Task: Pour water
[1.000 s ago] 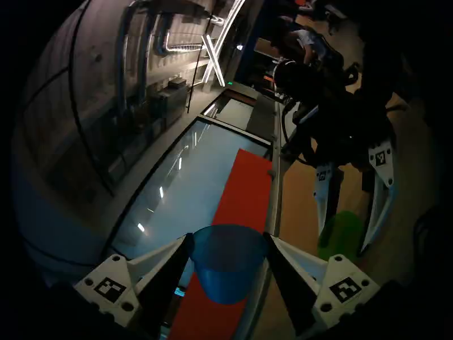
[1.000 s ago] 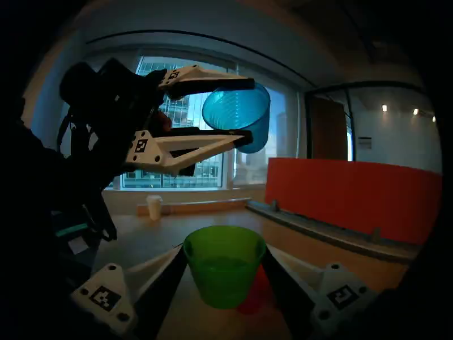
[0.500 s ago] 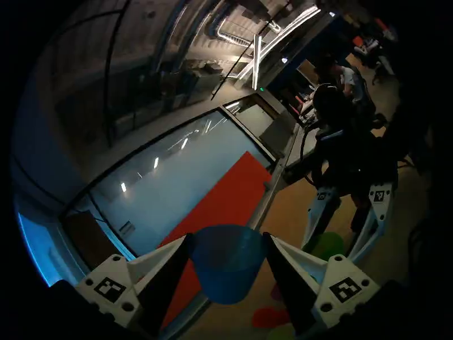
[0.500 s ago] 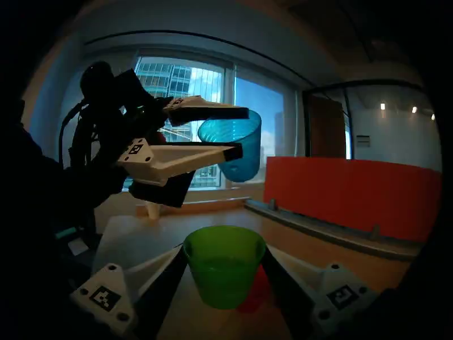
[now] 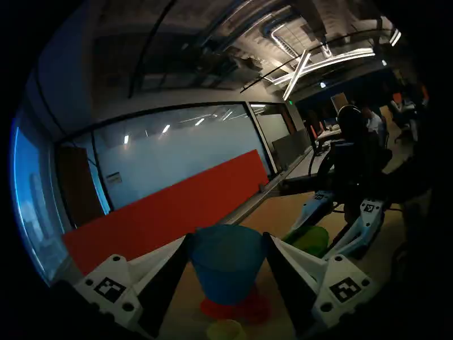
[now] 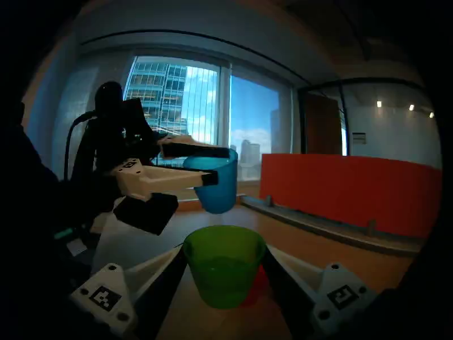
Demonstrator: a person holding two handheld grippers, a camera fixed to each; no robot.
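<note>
We find no word, number or brand name that we can read. Black-and-white square code patches [image 5: 109, 288] sit on the white fingers of the left gripper [image 5: 227, 238], and the right gripper [image 6: 223, 249] carries them too; they hold block patterns, not letters. Above the left end of the orange panel [image 5: 170, 215], on the glass wall [image 5: 187, 147], hangs a small pale sheet [image 5: 114, 177] whose print is too small for us to make out. High above the panel's right end glows a tiny green lit sign [image 5: 290, 102], also unreadable
</note>
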